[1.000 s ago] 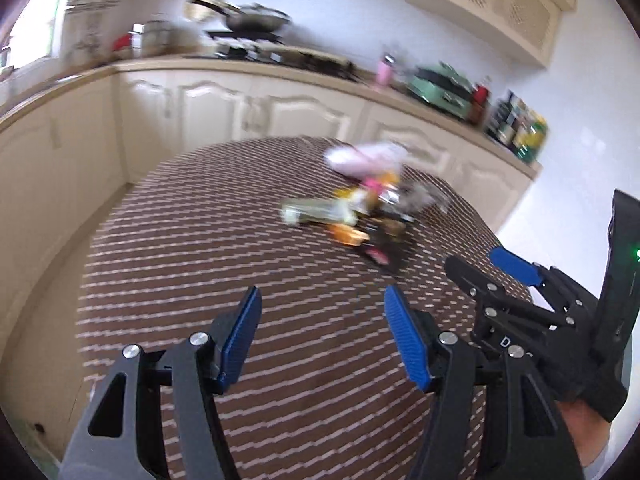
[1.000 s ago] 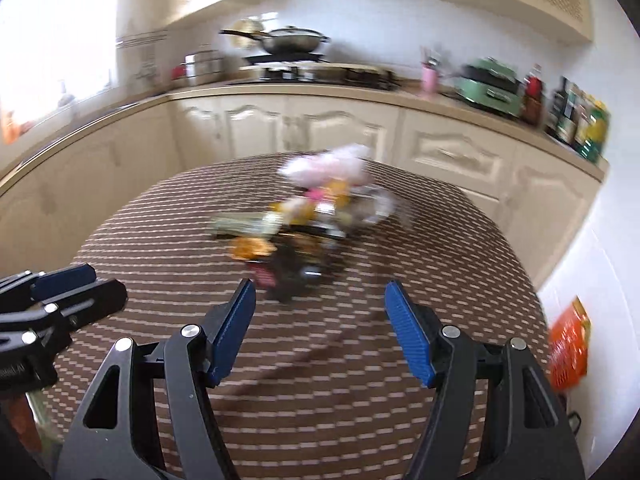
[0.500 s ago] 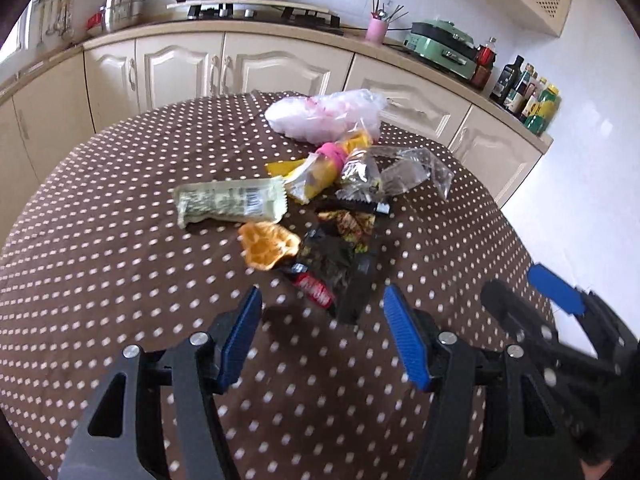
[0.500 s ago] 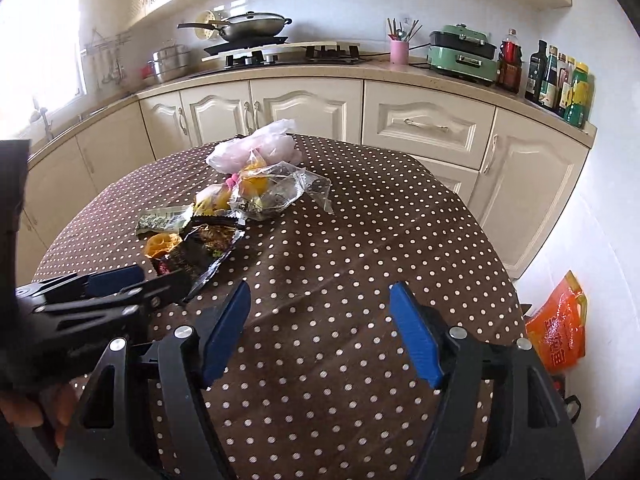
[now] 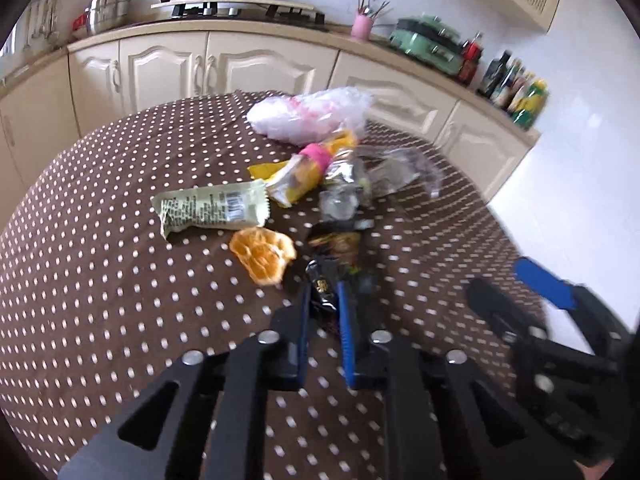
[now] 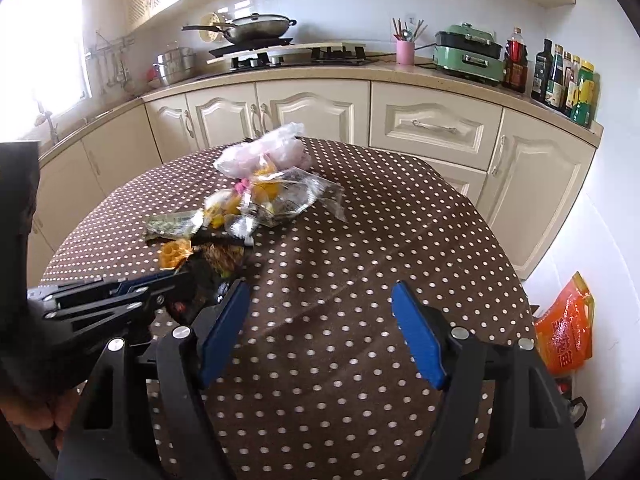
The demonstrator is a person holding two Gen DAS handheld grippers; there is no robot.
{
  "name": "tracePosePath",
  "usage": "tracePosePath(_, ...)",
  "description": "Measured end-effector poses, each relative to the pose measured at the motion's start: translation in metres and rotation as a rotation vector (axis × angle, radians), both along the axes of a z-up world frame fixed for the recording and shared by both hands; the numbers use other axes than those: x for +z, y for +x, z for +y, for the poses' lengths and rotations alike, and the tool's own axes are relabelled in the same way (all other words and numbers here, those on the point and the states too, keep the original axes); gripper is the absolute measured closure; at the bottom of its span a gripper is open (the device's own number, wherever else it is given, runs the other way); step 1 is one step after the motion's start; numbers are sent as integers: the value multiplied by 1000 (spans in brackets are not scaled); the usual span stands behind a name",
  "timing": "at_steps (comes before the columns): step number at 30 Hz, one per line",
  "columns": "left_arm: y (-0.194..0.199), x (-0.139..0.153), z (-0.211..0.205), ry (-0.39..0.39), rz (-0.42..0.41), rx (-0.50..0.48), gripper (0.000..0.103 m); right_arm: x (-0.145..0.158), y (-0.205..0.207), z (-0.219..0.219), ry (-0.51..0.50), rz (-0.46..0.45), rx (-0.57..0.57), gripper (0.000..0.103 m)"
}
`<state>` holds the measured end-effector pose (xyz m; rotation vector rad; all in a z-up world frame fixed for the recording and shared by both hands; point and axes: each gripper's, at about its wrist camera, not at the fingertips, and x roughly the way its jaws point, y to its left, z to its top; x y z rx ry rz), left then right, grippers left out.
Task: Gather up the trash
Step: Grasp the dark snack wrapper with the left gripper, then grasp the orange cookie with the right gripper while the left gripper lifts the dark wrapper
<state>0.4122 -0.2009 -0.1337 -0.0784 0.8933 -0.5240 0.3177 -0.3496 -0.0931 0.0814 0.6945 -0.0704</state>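
Your left gripper (image 5: pixel 323 298) has gone from spread fingers to closing on the crumpled black snack wrapper (image 5: pixel 325 285) at the litter pile's near end, mid-bench (image 5: pixel 100 300), so collecting has begun; your right gripper (image 6: pixel 320 334) stays spread, empty.

Left wrist view close over the trash pile (image 5: pixel 304 200), angled down along its jaws, right wrist view set further back and rightward, both facing the cabinets (image 6: pixel 312 112), sharing dotted counter (image 6: pixel 360 240), pile, stove.
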Motion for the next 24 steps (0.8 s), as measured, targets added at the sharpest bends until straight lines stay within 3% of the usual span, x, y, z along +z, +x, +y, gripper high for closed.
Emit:
tracePosePath(6, -28, 33, 41, -110, -98, 3, 94, 9, 4, 21, 21, -14, 46, 32)
tracePosePath(10, -35, 49, 80, -86, -174, 96, 94, 8, 17, 41, 26, 4, 93, 32)
tracePosePath(17, -23, 47, 138, -56, -174, 251, 94, -5, 59, 90, 2, 86, 203, 34)
tracePosePath(21, -19, 43, 157, -51, -172, 286, 94, -19, 84, 107, -25, 158, 215, 50)
tracePosePath(23, -21, 42, 164, -57, -171, 289, 94, -28, 95, 110, -21, 197, 212, 72)
tracePosePath(24, -23, 42, 168, -59, -171, 289, 94, -28, 95, 110, -18, 193, 211, 73)
